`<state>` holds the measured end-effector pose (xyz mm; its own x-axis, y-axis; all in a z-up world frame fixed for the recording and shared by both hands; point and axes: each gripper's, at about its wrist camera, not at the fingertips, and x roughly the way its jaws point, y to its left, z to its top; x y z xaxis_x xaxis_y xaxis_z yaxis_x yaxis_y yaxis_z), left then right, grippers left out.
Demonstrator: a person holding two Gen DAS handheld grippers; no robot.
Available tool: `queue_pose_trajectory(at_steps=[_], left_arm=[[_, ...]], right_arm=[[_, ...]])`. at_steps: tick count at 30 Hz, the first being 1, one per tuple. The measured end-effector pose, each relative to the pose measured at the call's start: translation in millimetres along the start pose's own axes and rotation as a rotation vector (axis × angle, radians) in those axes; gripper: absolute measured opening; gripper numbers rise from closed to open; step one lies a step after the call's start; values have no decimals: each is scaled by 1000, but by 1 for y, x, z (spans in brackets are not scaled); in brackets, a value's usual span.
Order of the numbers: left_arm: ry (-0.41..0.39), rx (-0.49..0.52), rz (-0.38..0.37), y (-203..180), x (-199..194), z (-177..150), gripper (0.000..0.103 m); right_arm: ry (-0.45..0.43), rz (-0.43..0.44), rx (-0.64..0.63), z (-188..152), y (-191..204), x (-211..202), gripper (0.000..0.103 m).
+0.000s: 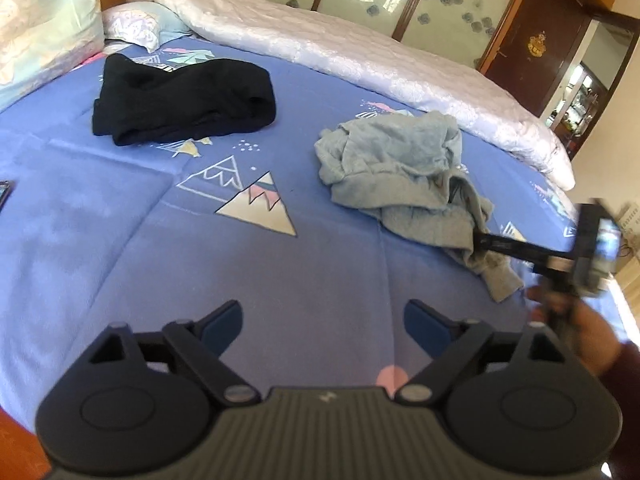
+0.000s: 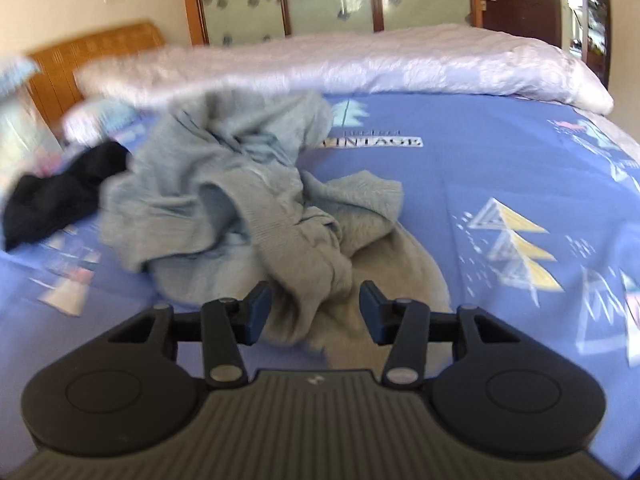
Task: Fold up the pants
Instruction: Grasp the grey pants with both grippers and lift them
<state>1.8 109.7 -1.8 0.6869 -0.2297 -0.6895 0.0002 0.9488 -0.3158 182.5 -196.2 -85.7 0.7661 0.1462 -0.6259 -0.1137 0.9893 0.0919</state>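
Crumpled grey pants [image 1: 404, 176] lie in a heap on the blue patterned bedsheet [image 1: 160, 256], right of centre in the left wrist view. My left gripper [image 1: 322, 320] is open and empty, hovering over bare sheet short of the pants. In the right wrist view the grey pants [image 2: 224, 200] fill the middle. My right gripper [image 2: 314, 304] is open, its fingers either side of a hanging fold of the pants, not closed on it. The right gripper also shows in the left wrist view [image 1: 480, 242], reaching into the heap from the right.
Folded black pants [image 1: 180, 100] lie at the back left of the bed. A rolled white quilt [image 1: 360, 52] runs along the far side. Pillows [image 1: 44, 28] sit by the wooden headboard. A wardrobe and a dark door stand behind.
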Motion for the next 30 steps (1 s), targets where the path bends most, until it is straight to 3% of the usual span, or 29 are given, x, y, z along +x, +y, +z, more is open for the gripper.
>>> queue_pose_trajectory(at_steps=[1,3,6,10,14,16,18,20,23,25,28,30], left_arm=[[-1,-3,-19,0,0,3,82],[-5,-24,-77,1,-1,10,82],[-6,-87,-170,3,-1,16,90],[-6,-161,-283,4,0,18,100],[39,-179,-356,2,1,12,98],[83,-192,-427,5,4,8,83],[128,-193,-441,7,9,2,37],[122,-196,-445,13,10,-2,18],[74,-230,-437,29,1,4,11],[-15,-270,-381,53,-18,19,11],[-200,-418,-320,116,-65,44,11],[-306,-464,-259,150,-96,51,11]], right_arm=[[16,7,-15,2,2,8,5],[-3,57,54,2,1,-3,6],[-30,262,161,-5,8,-54,6],[-45,488,130,-29,44,-127,6],[-22,661,51,-58,89,-182,6],[-9,712,12,-67,102,-196,6],[-20,744,-51,-76,114,-211,6],[-34,717,-92,-77,119,-217,7],[17,744,-35,-75,112,-208,17],[5,748,-15,-73,107,-209,22],[-52,670,3,-71,91,-216,26],[-78,595,44,-69,72,-212,26]])
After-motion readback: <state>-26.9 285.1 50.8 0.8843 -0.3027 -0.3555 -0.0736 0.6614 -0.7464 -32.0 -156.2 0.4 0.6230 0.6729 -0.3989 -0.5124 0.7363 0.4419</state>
